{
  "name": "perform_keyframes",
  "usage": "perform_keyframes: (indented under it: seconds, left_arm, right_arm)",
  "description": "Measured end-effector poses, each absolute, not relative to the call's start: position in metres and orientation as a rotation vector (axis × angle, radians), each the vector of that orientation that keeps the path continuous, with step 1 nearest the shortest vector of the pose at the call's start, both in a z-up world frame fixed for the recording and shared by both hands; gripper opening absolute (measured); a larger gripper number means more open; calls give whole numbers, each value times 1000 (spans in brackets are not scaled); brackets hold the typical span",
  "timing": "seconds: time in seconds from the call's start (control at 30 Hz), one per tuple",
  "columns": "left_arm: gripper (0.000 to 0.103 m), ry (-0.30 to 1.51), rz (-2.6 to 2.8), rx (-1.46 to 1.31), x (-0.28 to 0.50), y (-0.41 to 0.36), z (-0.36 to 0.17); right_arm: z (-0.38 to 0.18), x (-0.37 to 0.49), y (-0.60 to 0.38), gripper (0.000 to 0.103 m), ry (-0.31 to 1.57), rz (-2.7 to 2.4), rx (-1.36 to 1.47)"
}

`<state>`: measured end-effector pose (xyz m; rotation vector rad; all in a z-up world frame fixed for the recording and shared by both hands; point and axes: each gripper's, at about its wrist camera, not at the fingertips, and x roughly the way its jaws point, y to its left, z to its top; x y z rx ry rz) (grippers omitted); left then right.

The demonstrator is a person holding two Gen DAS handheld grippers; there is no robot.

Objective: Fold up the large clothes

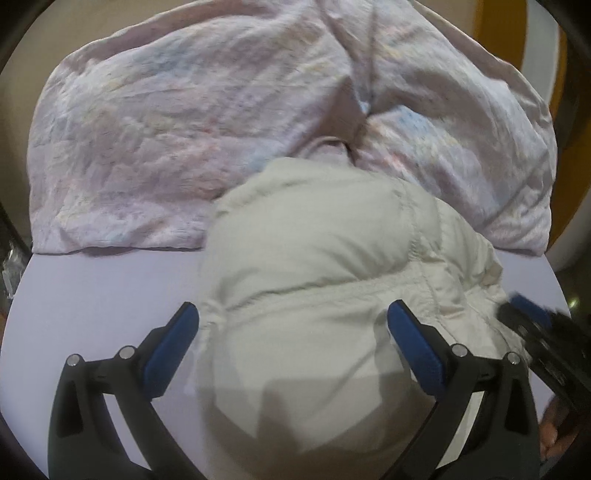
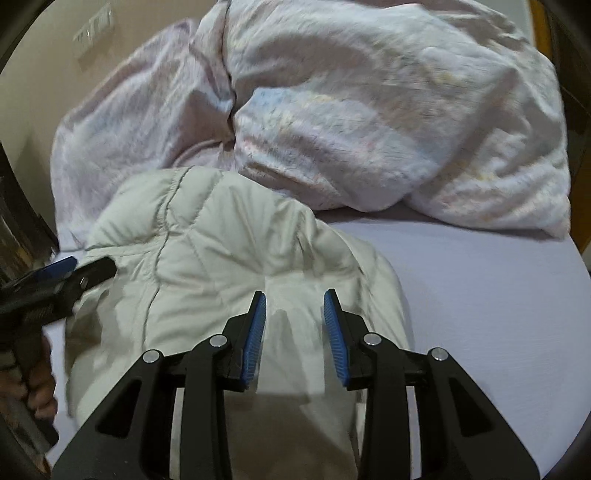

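Observation:
A cream puffy quilted jacket (image 1: pixel 317 280) lies bunched on the lilac bed sheet (image 1: pixel 110 288); it also shows in the right wrist view (image 2: pixel 221 258). My left gripper (image 1: pixel 293 310) is wide open just above the jacket, its blue pads either side of the jacket's near part. My right gripper (image 2: pixel 294 299) is partly open above the jacket's right side, holding nothing. Each gripper shows at the edge of the other's view: the right one (image 1: pixel 532 325), the left one (image 2: pixel 66 277).
A crumpled pale pink patterned duvet (image 1: pixel 207 122) is heaped behind the jacket, across the far side of the bed (image 2: pixel 388 122). A beige wall with a switch plate (image 2: pixel 92 33) is at the far left. Bare sheet (image 2: pixel 480 314) lies right of the jacket.

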<state>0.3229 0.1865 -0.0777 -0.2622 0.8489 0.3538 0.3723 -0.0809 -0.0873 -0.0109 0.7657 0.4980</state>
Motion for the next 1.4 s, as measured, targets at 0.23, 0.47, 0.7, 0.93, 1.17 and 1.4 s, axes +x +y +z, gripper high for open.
perform_keyframes:
  seconds: [0.23,0.47,0.7,0.93,1.17,1.4]
  left_arm:
    - [101,867,333,-292,320,190,-93]
    - [101,873,349,-288,323,187,-96]
    - [101,895,350,-289,320,185,-87]
    - [101,894,351,-242,282,177,-56]
    - [101,908,331,-295,233,174,-33]
    - [101,899,290,-279,190,149,-8]
  right_arm:
    - [-108,359,-81,36,805,475,-51]
    - [-123,363,-78,36,798,470,-39]
    - [-129,365,-75,37,832,472,-71]
    - [-97,362,-85,81,936,372,-56]
    - [-66,328,-100,93,958,389,-30]
    - [-55,284,-100,94,994,429,-77]
